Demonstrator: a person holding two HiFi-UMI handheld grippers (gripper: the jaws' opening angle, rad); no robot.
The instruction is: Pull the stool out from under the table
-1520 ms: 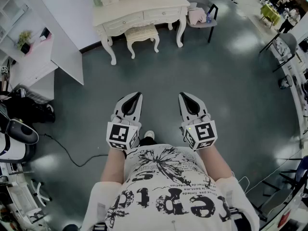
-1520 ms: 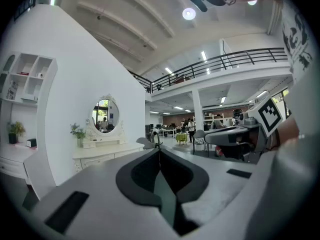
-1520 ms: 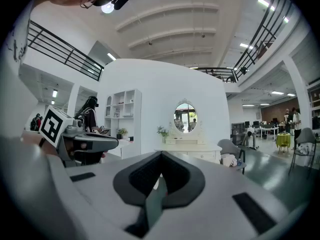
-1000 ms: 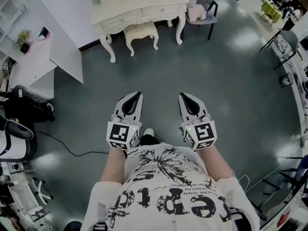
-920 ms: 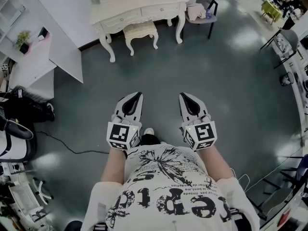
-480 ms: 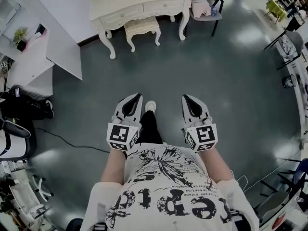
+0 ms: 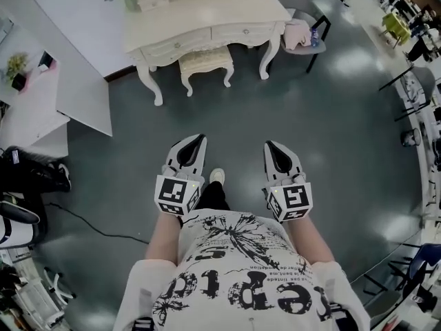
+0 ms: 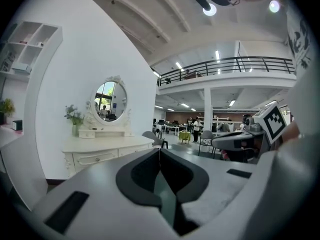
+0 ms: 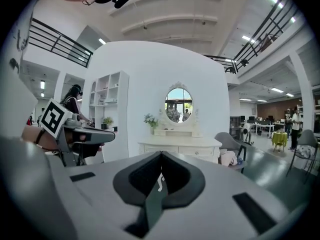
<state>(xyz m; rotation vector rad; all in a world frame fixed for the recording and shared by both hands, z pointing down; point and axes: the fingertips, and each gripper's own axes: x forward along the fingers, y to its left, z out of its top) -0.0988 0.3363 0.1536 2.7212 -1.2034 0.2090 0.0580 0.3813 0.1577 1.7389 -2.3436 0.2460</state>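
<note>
A cream padded stool (image 7: 205, 61) stands tucked under the front of the cream dressing table (image 7: 207, 16) at the top of the head view, its legs on the grey floor. My left gripper (image 7: 197, 139) and right gripper (image 7: 270, 145) are held side by side in front of the person's body, well short of the stool. Both are shut with nothing between the jaws. In the left gripper view the left gripper (image 8: 160, 150) points toward the dressing table (image 8: 107, 146) with its oval mirror (image 8: 110, 100). The right gripper (image 9: 160, 155) also faces the table (image 9: 180, 147). The stool is hidden in both gripper views.
A grey chair (image 7: 301, 5) with a pink cloth stands right of the table. A white shelf unit (image 7: 48, 98) stands at the left, with dark gear and a black cable (image 7: 89, 226) on the floor. Office chairs (image 7: 413, 61) line the right edge.
The person has walked toward the dressing table, which with the stool now looks larger and nearer. A foot has stepped forward between the grippers. Both grippers stayed shut.
</note>
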